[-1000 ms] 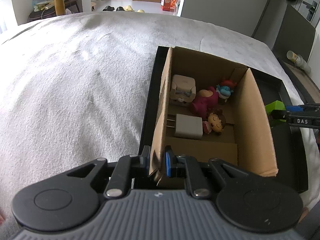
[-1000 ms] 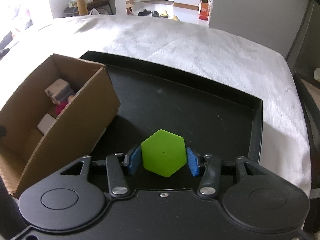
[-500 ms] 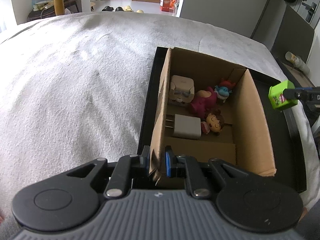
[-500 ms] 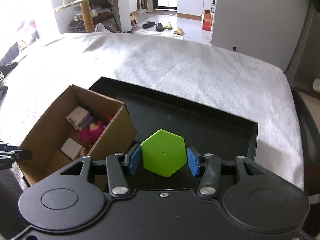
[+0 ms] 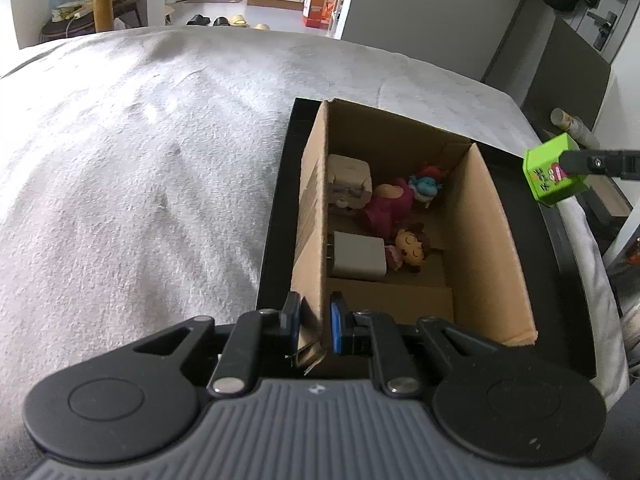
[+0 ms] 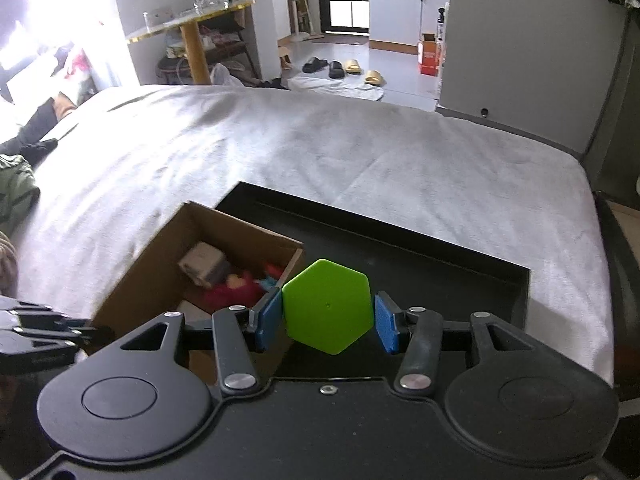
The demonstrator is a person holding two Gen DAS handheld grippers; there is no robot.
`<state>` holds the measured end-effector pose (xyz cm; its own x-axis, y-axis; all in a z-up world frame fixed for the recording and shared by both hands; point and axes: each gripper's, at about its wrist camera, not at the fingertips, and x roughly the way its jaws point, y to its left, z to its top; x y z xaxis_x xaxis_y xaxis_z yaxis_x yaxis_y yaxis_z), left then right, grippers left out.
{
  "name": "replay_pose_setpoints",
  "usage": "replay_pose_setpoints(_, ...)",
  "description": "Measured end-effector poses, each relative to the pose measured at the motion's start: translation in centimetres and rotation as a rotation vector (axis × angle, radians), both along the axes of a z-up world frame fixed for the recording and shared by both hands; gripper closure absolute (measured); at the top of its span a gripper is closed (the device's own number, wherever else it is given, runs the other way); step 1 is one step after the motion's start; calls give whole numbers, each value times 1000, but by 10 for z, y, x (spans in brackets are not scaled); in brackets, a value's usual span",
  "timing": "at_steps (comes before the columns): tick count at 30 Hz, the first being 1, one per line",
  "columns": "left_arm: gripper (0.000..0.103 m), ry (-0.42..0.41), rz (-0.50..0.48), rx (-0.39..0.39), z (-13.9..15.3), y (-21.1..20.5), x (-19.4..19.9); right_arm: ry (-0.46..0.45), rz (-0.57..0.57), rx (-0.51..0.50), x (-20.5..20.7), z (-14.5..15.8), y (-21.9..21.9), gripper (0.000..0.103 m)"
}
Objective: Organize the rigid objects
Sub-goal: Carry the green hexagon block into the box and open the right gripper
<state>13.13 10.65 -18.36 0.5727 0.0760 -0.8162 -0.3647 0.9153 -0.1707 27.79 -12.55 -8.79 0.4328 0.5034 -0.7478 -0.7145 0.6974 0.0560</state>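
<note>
The left hand-held gripper (image 5: 314,326) is clamped on the near left wall of the cardboard box (image 5: 486,216), steadying it on the black tray (image 6: 460,264). The right hand-held gripper (image 6: 327,316) grips the green hexagonal box (image 6: 326,306), held above the tray right of the box, hexagonal end toward the camera, long axis along the fingers. Next it likely must travel left over the opening and release.

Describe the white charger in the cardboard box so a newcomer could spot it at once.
Find the black tray on the grey bedspread; the open cardboard box stands in it. The charger lies on the box floor at the near end, against the left wall. Unlike the doll figures beside it, it is a plain white block with metal prongs.
</note>
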Motion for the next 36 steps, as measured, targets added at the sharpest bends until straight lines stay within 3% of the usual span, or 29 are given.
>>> replay_pose_setpoints(16,89,-26,-9,-58,-7,9,-3,15,85,-22,-16,3,58,54)
replay_pose_setpoints(36,89,-67,-14,-118,-8,17,-10,104,182,-184,-53,-32,108,54)
